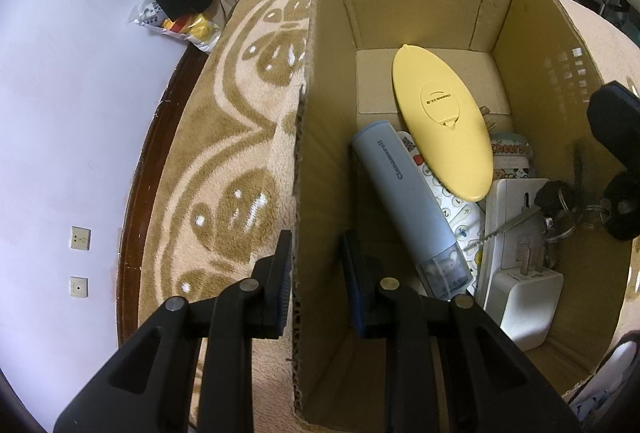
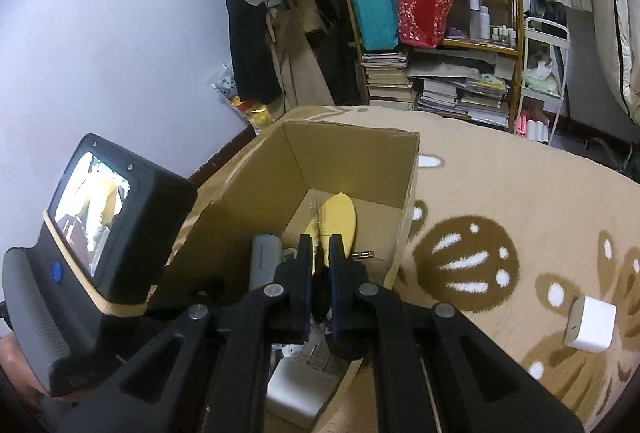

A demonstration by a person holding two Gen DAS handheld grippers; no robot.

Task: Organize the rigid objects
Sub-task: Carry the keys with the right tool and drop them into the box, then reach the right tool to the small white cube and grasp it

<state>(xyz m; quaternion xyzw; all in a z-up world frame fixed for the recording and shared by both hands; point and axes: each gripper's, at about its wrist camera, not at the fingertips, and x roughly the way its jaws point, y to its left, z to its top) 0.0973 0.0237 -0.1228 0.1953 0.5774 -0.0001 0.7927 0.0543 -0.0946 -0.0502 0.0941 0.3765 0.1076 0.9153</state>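
Straddling box (image 1: 320, 161) wall, left gripper (image 1: 316, 273); right gripper (image 2: 320, 261) clamping keys (image 2: 318, 287).

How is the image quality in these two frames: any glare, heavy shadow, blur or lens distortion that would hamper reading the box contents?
Left wrist view: sharp and evenly lit; fisheye bends the cardboard box walls, and the yellow oval case and blue tube read clearly. Right wrist view: dim, with dark corners; the right gripper shadows and hides most contents; the device screen glows bright.
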